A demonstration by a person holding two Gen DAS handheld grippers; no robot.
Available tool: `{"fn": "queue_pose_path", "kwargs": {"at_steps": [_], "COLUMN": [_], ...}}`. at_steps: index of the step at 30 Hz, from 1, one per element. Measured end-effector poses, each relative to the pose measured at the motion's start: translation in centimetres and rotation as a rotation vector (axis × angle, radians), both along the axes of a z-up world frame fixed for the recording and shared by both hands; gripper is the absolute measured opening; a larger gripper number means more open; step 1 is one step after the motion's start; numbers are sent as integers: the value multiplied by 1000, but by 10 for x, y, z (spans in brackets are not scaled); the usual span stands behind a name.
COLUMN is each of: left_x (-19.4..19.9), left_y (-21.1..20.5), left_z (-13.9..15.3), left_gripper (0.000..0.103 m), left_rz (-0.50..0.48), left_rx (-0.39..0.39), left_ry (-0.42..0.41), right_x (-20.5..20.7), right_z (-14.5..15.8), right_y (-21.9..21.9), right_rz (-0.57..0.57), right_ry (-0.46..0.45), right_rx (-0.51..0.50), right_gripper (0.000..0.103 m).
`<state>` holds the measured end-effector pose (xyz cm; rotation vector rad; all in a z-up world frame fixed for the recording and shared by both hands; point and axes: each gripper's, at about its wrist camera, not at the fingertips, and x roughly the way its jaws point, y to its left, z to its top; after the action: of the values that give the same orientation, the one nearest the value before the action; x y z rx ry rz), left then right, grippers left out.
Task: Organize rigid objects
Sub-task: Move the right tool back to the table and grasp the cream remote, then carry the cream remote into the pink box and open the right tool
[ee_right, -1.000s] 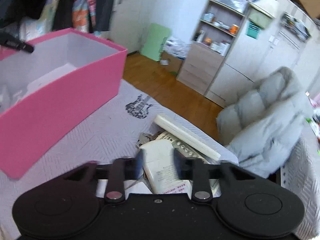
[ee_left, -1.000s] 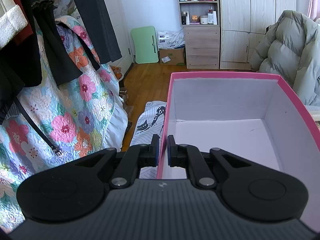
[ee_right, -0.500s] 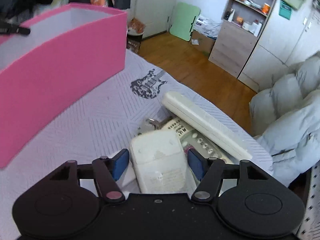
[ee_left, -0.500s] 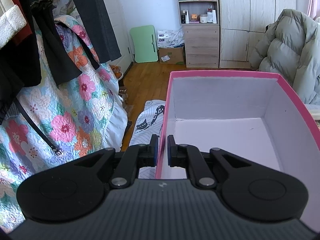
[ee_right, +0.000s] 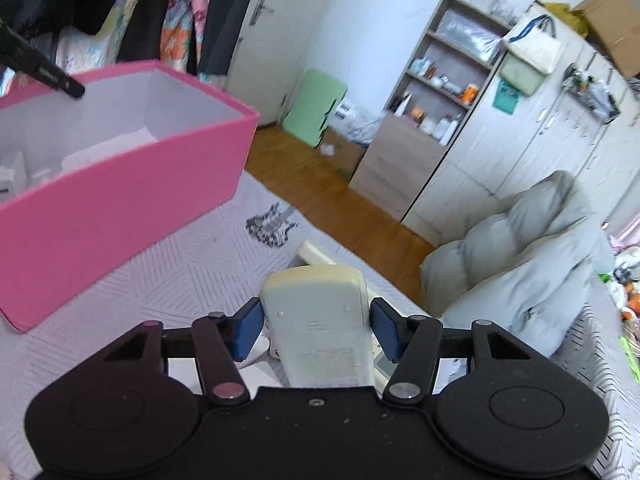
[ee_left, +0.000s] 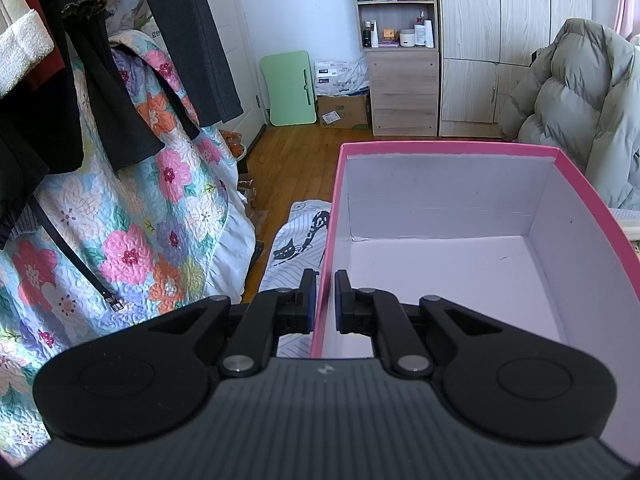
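While left tool (ee_left: pixel 324 300) pinches pink cardboard box (ee_left: pixel 332 216), right tool (ee_right: pixel 316 330) seemingly grips smooth cream remote (ee_right: pixel 318 312).

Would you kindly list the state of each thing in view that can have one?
Left gripper: shut on the pink box's wall.
Right gripper: shut on the remote.
Pink box: open, lidless, upright on the bed; some white items inside.
Remote: back side up, between the blue pads, seemingly lifted off the pile.
Long white remote: lying on the bed behind it.
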<state>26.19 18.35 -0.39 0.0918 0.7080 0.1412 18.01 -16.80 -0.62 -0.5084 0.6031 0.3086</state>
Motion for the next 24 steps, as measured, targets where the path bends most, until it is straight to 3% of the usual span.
{"fn": "queue_pose_path", "kwargs": {"at_steps": [7,11,18,24], "left_x": [0,2,-1,-2], "left_y": [-1,-2,0,-3], "left_z": [0,-2,-2,-2], "left_gripper": [7,7,7,7], "left_rz": [5,9,3,8], "left_rx": [-9,-1,-21,-3], "left_ry": [0,16,-4,-13], "right_x": [-17,-18,12,84], "right_z": [40,71,106,77], "right_y": [9,23,73,142], "right_rz": [42,62,222,261], "right_ry": [-70,-102,-48,113], "right_rx": [9,70,282,416], "right_gripper": [63,63,63,63]}}
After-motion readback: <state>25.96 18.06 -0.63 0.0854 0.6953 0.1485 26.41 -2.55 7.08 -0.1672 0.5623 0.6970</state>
